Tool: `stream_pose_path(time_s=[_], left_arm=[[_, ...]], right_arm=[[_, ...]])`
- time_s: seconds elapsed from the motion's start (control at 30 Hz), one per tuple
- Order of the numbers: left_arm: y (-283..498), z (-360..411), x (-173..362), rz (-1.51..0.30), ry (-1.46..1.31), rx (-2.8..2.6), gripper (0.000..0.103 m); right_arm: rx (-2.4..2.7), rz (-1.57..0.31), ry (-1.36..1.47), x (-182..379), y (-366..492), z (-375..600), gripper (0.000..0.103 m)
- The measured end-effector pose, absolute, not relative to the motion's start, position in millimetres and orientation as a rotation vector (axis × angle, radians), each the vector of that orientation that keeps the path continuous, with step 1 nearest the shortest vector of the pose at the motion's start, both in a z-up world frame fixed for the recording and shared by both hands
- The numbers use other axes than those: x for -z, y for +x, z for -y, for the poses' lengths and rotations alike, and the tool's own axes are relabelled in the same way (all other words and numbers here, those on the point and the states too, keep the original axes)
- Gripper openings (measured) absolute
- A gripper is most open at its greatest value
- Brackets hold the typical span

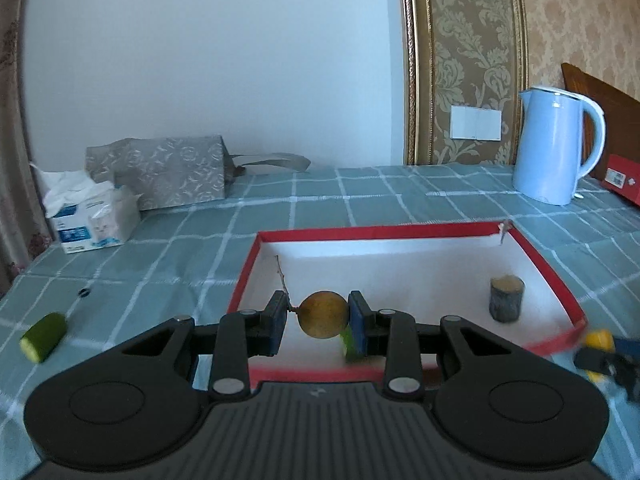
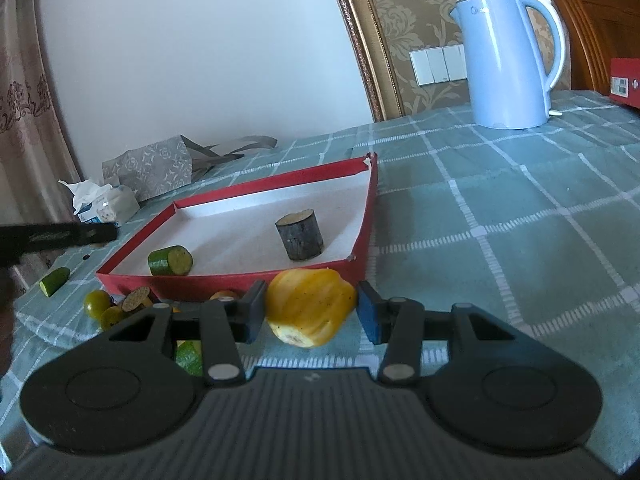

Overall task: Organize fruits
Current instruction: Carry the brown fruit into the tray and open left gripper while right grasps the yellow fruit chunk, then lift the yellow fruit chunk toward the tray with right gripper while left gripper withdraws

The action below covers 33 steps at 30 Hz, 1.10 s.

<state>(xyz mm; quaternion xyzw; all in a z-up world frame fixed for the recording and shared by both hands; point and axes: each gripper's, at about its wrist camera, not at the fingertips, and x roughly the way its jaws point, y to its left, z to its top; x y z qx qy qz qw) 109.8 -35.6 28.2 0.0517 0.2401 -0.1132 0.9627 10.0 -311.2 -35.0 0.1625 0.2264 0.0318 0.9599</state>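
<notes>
Gripping a round brown fruit w/ stem, left gripper holds it above red tray; right gripper brackets yellow fruit piece on tablecloth, contact unclear.

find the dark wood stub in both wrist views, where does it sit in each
Left wrist view: the dark wood stub stands upright in the right part of the red-rimmed box, right of the left gripper.
Right wrist view: the stub stands near the middle of the box, above the right gripper.
Shared landmark: the blue kettle, beyond the box to the right in both.
</notes>
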Motion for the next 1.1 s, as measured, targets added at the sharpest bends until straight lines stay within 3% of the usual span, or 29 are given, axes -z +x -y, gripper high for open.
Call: stream_pose_path(time_s=[0.47, 0.53, 0.6, 0.83, 0.93, 1.1], left_arm=[[189, 54, 3, -0.592, 0.142, 0.139, 0.034], [187, 49, 1, -0.585, 0.124, 0.133, 0.059], [181, 43, -5, -0.548, 0.095, 0.118, 0.075], [124, 10, -24, -0.443, -0.004, 0.107, 0.078], [84, -2, -18, -0.409, -0.018, 0.120, 0.087], [39, -13, 5, -0.428, 0.002, 0.135, 0.087]], right_arm=[[-0.073, -0.472, 0.328, 36, 13, 312, 0.045], [-0.073, -0.477, 0.331, 37, 14, 312, 0.045], [-0.072, -0.481, 0.335, 38, 15, 312, 0.045], [-0.067, -0.478, 0.338, 38, 15, 313, 0.045], [-0.067, -0.478, 0.336, 38, 15, 313, 0.045], [-0.064, -0.480, 0.334, 38, 15, 312, 0.045]])
